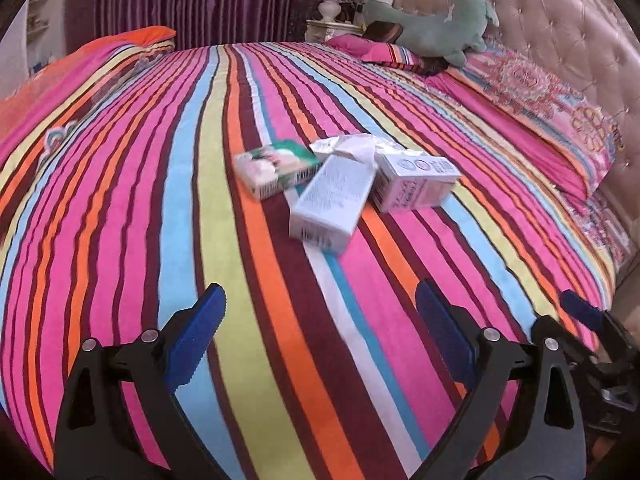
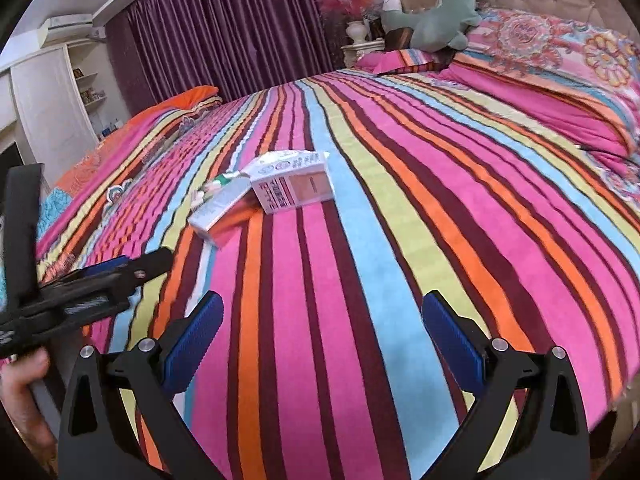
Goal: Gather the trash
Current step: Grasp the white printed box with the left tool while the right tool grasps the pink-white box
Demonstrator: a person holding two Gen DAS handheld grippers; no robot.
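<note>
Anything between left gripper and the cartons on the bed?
Nothing: only bare striped bedspread separates the open left gripper from the cartons, per the left wrist view.

Striped bedspread (image 1: 200, 200) covers the bed; purple curtains (image 2: 224, 28) behind; tufted headboard (image 1: 560, 32).

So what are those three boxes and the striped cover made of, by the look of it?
Boxes: the green box, white box and pink box look like thin printed cardboard, with crisp folded edges. Cover: soft plush fabric, probably fleece, matte with a ribbed pile.
</note>
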